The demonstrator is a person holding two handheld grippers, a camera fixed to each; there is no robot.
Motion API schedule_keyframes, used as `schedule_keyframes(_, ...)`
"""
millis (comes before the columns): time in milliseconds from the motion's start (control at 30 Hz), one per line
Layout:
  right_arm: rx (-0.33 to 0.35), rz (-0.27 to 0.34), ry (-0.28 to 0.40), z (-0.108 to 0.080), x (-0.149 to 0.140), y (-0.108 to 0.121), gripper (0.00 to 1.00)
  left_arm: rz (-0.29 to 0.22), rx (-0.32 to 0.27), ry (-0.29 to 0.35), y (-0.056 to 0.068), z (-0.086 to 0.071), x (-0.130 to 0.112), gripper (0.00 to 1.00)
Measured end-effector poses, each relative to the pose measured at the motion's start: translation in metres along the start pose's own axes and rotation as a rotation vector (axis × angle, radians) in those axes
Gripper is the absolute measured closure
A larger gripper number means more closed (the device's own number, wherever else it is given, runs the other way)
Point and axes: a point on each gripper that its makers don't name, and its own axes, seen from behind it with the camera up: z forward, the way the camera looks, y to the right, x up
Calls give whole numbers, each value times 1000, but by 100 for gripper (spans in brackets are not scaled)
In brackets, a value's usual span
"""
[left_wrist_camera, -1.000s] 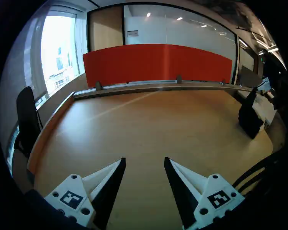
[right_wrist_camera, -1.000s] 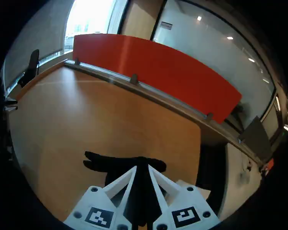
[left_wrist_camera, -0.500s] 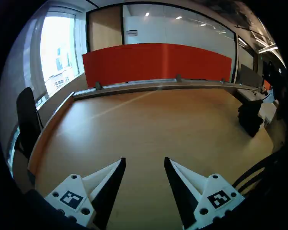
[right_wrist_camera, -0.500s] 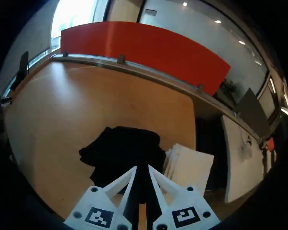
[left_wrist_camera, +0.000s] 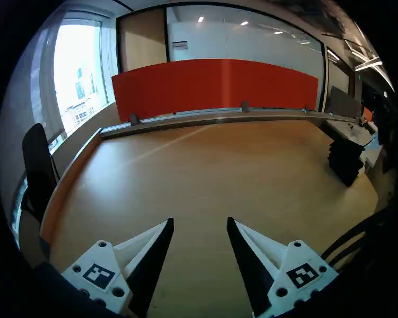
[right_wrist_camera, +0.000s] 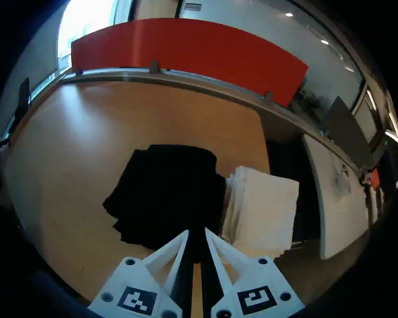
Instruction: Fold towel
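The right gripper [right_wrist_camera: 196, 238] is holding its fingers almost together at the near edge of a black folded towel pile [right_wrist_camera: 164, 196]; whether they are nipping cloth is unclear. A white folded cloth stack [right_wrist_camera: 265, 209] is lying just beside the pile on the light wooden surface [right_wrist_camera: 93, 138]. The left gripper [left_wrist_camera: 199, 222] is hanging with its fingers released.

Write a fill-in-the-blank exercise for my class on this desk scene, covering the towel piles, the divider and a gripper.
1. The divider standing along the far edge of the desk is ___ in colour.
2. In the right gripper view, the white towel stack lies to the ___ of the black towel pile.
3. The left gripper is ___, with bare desk showing between its fingers.

Missing words: red; right; open.
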Motion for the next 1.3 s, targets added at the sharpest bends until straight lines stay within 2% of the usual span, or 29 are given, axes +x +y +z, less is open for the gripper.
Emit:
schedule_keyframes(767,-30,103,-70,14,-51,6,94,16,3,-10,0,-3,-4,27)
schedule_keyframes(1300,-53,90,-85,17,-53,8,94,18,-1,-10,0,-3,-5,27)
